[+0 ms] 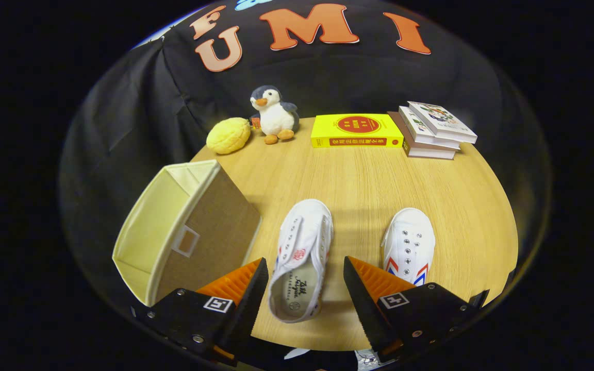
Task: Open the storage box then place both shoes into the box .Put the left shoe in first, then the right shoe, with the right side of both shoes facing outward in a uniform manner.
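While the gripper (306, 273) hangs over the wooden table (369, 180), its 2 fingers are spread wide apart, with the heel end of one white shoe (302, 257) sitting in the gap between them, and neither finger touches it as far as I can see. That shoe is a white canvas slip-on type with a strap across the top, a bit of red print on the side and dark writing on the insole. Its long axis runs pretty much straight away from the fingers, toe pointing toward the far side of the table, tilted slightly to the right.

The second shoe (409, 245) sits just beyond the right finger, white too, with metal eyelets and red and blue chevron stripes on the sides. Toe points away as well. Its heel end is hidden behind the right finger, so I can't tell what the back looks like.

The storage box (183, 226) is a cream fabric bin lying tipped on its side just ahead of the left finger, the open mouth facing left and a small label pocket on the tan wall. Its near corner is cut off by the left finger.
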`<state>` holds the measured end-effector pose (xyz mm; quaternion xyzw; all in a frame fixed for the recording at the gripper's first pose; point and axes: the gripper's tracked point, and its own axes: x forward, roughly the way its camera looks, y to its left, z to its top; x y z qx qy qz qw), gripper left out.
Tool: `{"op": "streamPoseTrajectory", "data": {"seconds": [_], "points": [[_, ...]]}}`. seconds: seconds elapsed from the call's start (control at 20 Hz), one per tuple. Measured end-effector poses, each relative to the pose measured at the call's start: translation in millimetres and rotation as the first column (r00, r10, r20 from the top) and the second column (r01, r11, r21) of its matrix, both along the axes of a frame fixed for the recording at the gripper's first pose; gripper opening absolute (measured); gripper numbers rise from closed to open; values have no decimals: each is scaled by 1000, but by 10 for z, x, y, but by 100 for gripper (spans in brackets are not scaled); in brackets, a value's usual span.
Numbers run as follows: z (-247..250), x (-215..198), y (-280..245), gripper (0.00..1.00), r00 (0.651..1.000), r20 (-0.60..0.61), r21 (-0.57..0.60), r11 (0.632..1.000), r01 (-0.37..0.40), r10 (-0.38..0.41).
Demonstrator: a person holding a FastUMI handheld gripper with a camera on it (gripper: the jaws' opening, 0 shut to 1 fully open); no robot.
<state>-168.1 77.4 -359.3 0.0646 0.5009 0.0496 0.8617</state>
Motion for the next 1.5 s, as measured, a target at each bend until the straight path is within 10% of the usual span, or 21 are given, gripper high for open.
{"op": "streamPoseTrajectory", "data": {"seconds": [1.0,1.35,1.5], "points": [[-864,243,81,56,997,-65,3,999,-32,32],[-836,227,9,4,984,-161,87,992,86,-71],[-713,200,53,3,980,-174,112,987,113,-93]]}}
